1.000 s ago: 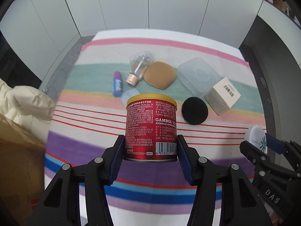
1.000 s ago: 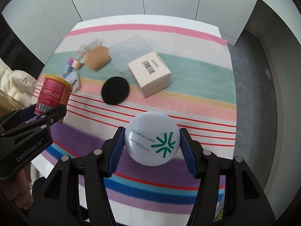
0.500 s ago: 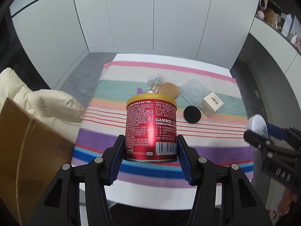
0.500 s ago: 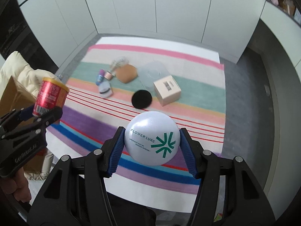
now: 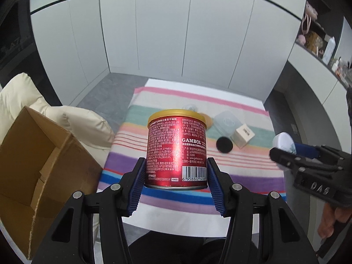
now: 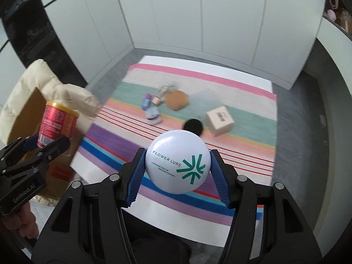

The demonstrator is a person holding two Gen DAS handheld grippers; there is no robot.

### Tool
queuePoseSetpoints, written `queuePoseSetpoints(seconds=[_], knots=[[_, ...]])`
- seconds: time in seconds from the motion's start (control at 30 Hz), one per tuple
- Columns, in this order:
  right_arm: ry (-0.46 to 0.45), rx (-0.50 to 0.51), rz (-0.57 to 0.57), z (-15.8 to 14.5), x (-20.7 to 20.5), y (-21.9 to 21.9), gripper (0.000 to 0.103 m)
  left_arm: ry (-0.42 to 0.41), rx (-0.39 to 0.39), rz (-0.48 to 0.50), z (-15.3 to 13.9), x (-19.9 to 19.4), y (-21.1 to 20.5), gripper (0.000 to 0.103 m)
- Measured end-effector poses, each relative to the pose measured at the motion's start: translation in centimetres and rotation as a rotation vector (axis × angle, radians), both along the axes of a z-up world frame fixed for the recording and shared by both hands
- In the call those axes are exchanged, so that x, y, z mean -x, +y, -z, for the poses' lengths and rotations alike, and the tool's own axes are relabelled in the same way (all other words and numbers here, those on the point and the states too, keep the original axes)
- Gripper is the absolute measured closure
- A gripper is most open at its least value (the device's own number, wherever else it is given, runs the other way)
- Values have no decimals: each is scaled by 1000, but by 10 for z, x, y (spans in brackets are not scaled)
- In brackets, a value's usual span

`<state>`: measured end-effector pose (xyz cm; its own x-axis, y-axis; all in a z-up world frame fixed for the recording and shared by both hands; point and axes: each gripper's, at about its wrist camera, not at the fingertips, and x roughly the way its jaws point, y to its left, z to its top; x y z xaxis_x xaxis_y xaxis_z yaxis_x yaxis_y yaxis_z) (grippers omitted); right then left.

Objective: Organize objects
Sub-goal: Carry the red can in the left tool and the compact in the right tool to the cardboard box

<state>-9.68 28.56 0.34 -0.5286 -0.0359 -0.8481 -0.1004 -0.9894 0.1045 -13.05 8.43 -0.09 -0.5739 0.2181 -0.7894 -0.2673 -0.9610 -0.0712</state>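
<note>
left wrist view: the left tongs (image 5: 176, 186) clench an upright red can (image 5: 177, 151), lifted above the striped bench (image 5: 242, 171), beside a cardboard box (image 5: 33, 171).

right wrist view: the right tongs (image 6: 177, 181) clench a white powder compact (image 6: 177, 161) above the bench's near edge.

Left wrist view: your camera sat just behind the left gripper (image 5: 176, 176), looking forward and down from high above the table's near edge, the red can (image 5: 177, 151) close up.
Right wrist view: your camera looked past the right gripper (image 6: 177, 171) from above the near edge, the white compact (image 6: 177, 160) filling the foreground.
Shared: both views took in the striped table (image 5: 253, 114) (image 6: 242, 88), the cardboard box (image 5: 33, 154) (image 6: 28, 103) at its left edge, and each other's gripper.
</note>
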Motion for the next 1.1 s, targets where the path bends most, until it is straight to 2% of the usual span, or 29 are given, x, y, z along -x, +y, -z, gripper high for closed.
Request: queuePoseSetpoints(seconds=[0.17, 0.3, 0.67, 1.1], knots=[[61, -86, -58, -11, 2, -35, 43, 18, 3, -19, -5, 2, -17, 49], [90, -102, -94, -13, 7, -59, 43, 34, 4, -42, -6, 3, -34, 49], [88, -56, -133, -6, 27, -97, 43, 37, -16, -142, -8, 1, -85, 49], [100, -59, -249, -2, 41, -168, 43, 55, -9, -236, -12, 0, -148, 49]])
